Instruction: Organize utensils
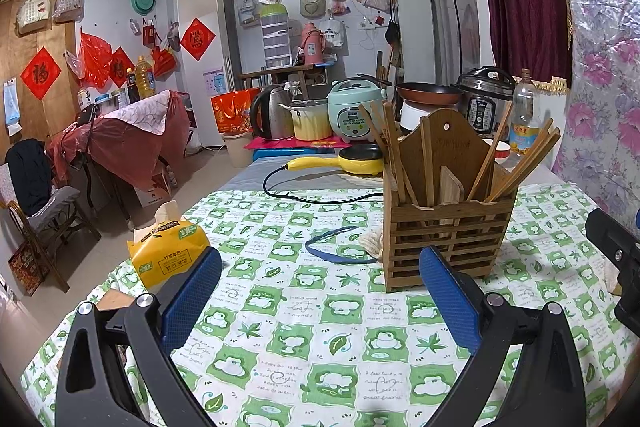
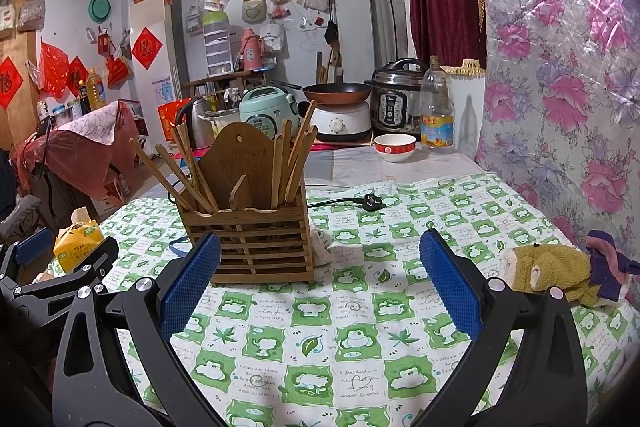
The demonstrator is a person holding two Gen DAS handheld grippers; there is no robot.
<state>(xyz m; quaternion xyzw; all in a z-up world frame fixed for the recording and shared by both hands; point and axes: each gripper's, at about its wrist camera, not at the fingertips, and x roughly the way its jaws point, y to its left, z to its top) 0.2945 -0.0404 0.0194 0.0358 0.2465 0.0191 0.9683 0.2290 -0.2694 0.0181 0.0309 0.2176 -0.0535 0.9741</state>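
A slatted wooden utensil holder (image 1: 444, 239) stands upright on the green-and-white checked tablecloth (image 1: 320, 327). Several wooden chopsticks (image 1: 520, 163) lean in its two compartments, some on the left side, some on the right. My left gripper (image 1: 320, 291) hovers open just in front and left of the holder, nothing between its blue pads (image 1: 192, 291). In the right wrist view the same holder (image 2: 256, 239) sits ahead-left, chopsticks (image 2: 188, 175) fanning out. My right gripper (image 2: 320, 283) is open and empty, its left pad (image 2: 192, 279) overlapping the holder's lower left corner.
A yellow tissue pack (image 1: 168, 251) lies at the table's left edge. A blue band (image 1: 336, 247) and black power cord (image 1: 304, 195) lie beyond the holder. Folded cloths (image 2: 568, 271) sit at right. Bowl (image 2: 394, 147), oil bottle (image 2: 436, 107) and cookers line the far end.
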